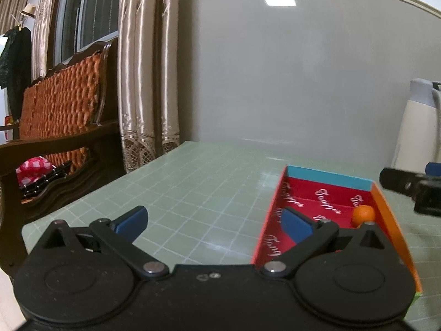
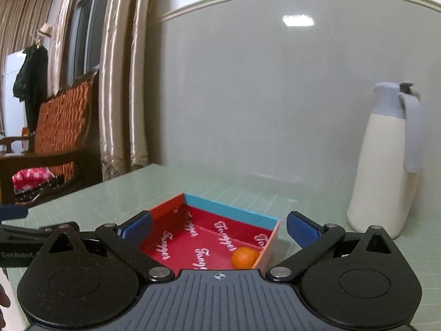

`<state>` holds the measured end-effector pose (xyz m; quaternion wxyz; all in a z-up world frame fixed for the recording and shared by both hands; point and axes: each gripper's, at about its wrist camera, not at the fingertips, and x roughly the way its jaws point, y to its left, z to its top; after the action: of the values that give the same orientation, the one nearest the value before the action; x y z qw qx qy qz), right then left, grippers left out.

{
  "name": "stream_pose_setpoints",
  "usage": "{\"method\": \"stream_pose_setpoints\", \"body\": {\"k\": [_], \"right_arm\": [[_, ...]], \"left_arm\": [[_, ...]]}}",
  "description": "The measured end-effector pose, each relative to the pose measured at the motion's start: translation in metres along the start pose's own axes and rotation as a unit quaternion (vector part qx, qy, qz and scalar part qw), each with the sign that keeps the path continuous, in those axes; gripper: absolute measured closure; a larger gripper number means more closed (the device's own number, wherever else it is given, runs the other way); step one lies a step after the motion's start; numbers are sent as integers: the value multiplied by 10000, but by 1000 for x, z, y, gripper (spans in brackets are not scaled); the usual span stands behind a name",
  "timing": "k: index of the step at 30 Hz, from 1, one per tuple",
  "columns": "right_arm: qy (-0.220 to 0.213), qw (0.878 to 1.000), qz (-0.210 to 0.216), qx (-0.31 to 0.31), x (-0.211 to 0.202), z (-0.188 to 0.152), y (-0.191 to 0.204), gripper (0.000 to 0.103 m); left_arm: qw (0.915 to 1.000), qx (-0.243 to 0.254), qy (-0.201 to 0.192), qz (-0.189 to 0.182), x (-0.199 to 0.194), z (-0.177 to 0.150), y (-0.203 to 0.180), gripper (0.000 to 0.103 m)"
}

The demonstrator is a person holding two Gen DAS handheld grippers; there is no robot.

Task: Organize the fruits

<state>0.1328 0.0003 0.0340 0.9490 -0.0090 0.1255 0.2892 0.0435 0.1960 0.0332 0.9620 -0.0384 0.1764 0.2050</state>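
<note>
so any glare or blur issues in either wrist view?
Left wrist: ceiling-light glare on the wall; right gripper motion-blurred at the edge. Right wrist: same glare; jug slightly soft, orange and box sharp.

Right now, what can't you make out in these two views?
- Box near end: hidden by each claw's body, both views.
- Other fruit: only one orange shows.
- White jug: cut by left view's right edge.
- Right claw: blurred, partly cut off there.
</note>
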Motion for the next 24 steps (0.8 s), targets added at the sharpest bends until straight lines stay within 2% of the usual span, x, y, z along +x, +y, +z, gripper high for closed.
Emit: {"method": "stream_pose_setpoints", "body": {"k": [6, 13, 19, 24], "right_arm": [[-207, 9995, -248, 55, -37, 11, -18, 0], [-126, 9974, -702, 59, -126, -3, -35, 0], [-66, 9957, -887, 261, -203, -22, -35, 0], [-168, 9948, -992, 167, -241, -37, -25, 0]], "left_arm": [[9997, -43, -70, -214, -25, 0, -11, 6], [9979, -52, -124, -636, -86, -5, -32, 6], [9948, 301, -258, -940, -142, -16, -56, 6], [9926, 515, -399, -1023, -173, -34, -67, 6]]}}
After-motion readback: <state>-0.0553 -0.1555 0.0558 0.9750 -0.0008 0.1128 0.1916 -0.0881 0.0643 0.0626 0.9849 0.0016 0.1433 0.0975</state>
